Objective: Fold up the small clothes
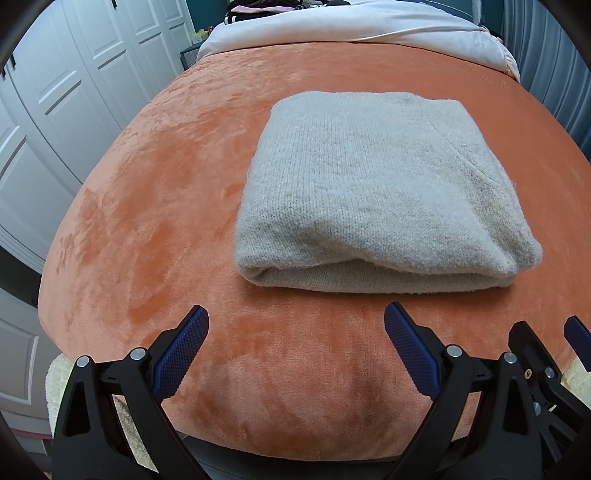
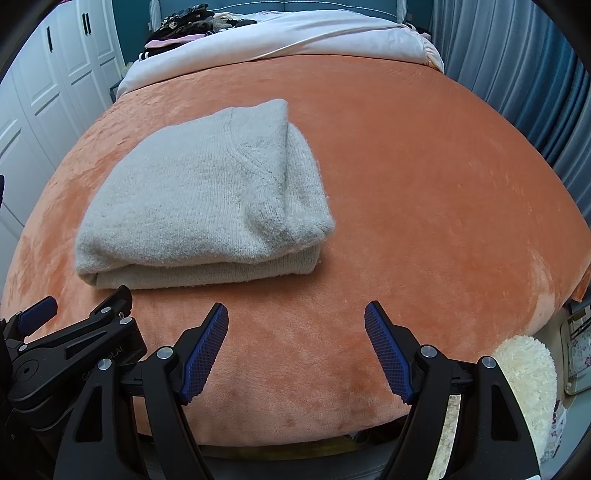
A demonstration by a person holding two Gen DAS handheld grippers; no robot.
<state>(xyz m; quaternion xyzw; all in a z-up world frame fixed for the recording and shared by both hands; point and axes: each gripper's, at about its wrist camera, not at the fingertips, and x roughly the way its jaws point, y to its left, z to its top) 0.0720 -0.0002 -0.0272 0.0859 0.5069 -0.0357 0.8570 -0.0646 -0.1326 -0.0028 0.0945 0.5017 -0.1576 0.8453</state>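
A cream knitted sweater (image 1: 373,184) lies folded into a thick rectangular bundle on a bed covered with an orange plush blanket (image 1: 155,206). The fold's rounded edge faces the cameras, with the layers stacked one on another; a raised seam runs across the top layer in the right wrist view.

The left tool (image 1: 295,325) hangs low over the near part of the blanket, short of the sweater's near edge. Its two blue-padded fingers (image 1: 184,350) are spread wide apart with only blanket between them, and they grip nothing. The sweater sits ahead of it and a little to the right.

The right tool (image 2: 295,321) is likewise spread wide and holds nothing. From this view the sweater (image 2: 207,199) lies ahead and to the left, apart from the fingers. The left tool's black frame shows at the lower left edge of that picture, just beside the sweater's near corner.

At the far end of the bed a white quilt (image 2: 280,37) is bunched up, with dark clothes (image 2: 184,22) piled behind it. White wardrobe doors (image 1: 48,110) stand to the left, and blue curtains (image 2: 517,74) hang to the right.
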